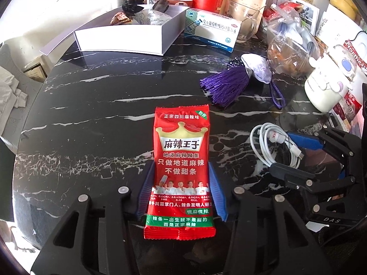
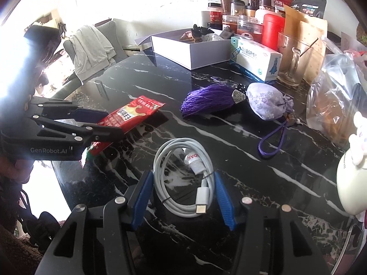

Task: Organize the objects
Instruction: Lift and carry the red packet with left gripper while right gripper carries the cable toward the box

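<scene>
Black marble table (image 1: 91,105): my left gripper (image 1: 181,183) is clamped on the red snack packet (image 1: 181,160); my right gripper (image 2: 183,197) straddles the coiled white cable (image 2: 183,174), blue pads apart.

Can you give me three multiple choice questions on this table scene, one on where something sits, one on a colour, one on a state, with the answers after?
1. Where does the medicine carton stand?
A. beside the white box
B. inside the glass mug
C. under the tassel

2. What colour is the tassel?
A. green
B. purple
C. yellow

3. What is the left gripper doing with the red snack packet?
A. hovering far above it
B. fingers on either side of it
C. pinning it beneath the charging cable

Answers: 1 A, the carton lies against the box's right side. 2 B, its threads are purple. 3 B, the blue pads flank the packet, which looks raised in the right wrist view.
</scene>
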The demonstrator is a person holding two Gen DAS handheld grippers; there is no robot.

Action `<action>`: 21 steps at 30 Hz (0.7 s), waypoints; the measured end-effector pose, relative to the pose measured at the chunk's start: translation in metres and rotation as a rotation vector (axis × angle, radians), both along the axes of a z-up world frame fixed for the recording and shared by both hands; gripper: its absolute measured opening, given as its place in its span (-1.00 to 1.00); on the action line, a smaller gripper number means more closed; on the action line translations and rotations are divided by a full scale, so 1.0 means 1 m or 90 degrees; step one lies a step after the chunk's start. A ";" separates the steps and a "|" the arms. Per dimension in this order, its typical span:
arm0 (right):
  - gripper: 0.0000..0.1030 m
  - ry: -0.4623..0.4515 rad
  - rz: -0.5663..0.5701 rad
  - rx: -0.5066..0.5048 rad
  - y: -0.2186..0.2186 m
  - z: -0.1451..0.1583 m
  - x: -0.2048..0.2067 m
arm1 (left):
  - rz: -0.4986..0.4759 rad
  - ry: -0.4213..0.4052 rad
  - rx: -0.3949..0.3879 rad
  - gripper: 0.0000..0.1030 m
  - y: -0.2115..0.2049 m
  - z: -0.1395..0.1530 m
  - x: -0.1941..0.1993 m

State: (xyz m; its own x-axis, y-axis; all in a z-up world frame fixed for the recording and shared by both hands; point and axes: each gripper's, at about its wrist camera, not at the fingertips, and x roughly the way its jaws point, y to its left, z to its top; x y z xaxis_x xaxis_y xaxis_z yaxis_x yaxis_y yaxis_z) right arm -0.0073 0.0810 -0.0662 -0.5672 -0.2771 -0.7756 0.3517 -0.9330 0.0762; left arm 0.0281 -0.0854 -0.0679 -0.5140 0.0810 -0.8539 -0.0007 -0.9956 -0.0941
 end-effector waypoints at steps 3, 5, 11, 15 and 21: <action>0.06 0.006 0.002 -0.006 0.001 0.002 0.001 | 0.011 0.009 -0.003 -0.13 0.001 0.006 0.007; 0.06 0.008 0.003 -0.007 0.001 0.004 0.002 | 0.017 0.013 -0.009 -0.13 0.003 0.011 0.012; 0.06 0.023 0.004 -0.015 0.001 0.014 0.009 | 0.025 0.023 -0.025 -0.13 0.009 0.026 0.027; 0.06 0.043 0.008 -0.013 -0.002 0.025 0.016 | 0.024 0.034 -0.028 -0.13 0.012 0.035 0.035; 0.06 0.067 0.016 -0.009 -0.008 0.042 0.028 | 0.027 0.043 -0.030 -0.13 0.017 0.047 0.042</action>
